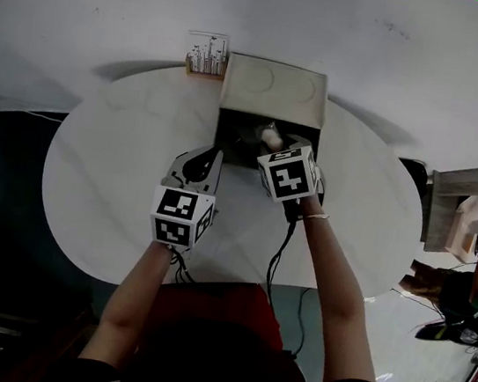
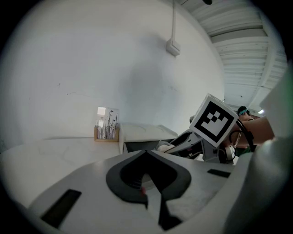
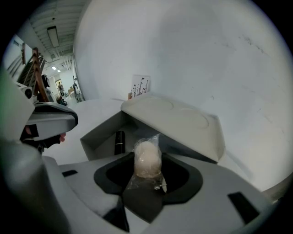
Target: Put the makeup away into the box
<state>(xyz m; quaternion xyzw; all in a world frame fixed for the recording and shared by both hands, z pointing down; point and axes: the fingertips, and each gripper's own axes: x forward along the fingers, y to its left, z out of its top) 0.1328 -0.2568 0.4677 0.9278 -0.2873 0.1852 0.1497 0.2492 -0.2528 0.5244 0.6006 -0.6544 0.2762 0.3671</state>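
The box [image 1: 226, 136] stands open on the round white table [image 1: 99, 174], its lid [image 1: 275, 89] tilted back. My right gripper [image 1: 270, 142] hangs over the box's dark inside, shut on a pale egg-shaped makeup sponge [image 3: 147, 159] in a clear wrapper. In the right gripper view a black tube [image 3: 119, 142] stands inside the box [image 3: 97, 132], below and to the left of the sponge. My left gripper [image 1: 196, 167] rests just left of the box's front, jaws together and nothing between them. In the left gripper view its jaws [image 2: 147, 157] point at the box [image 2: 137, 146].
A small wooden stand with printed cards [image 1: 208, 55] sits at the table's far edge, just left of the lid; it also shows as the card stand [image 2: 106, 125] in the left gripper view. A white wall rises behind the table. Furniture and clutter [image 1: 475, 221] crowd the right side.
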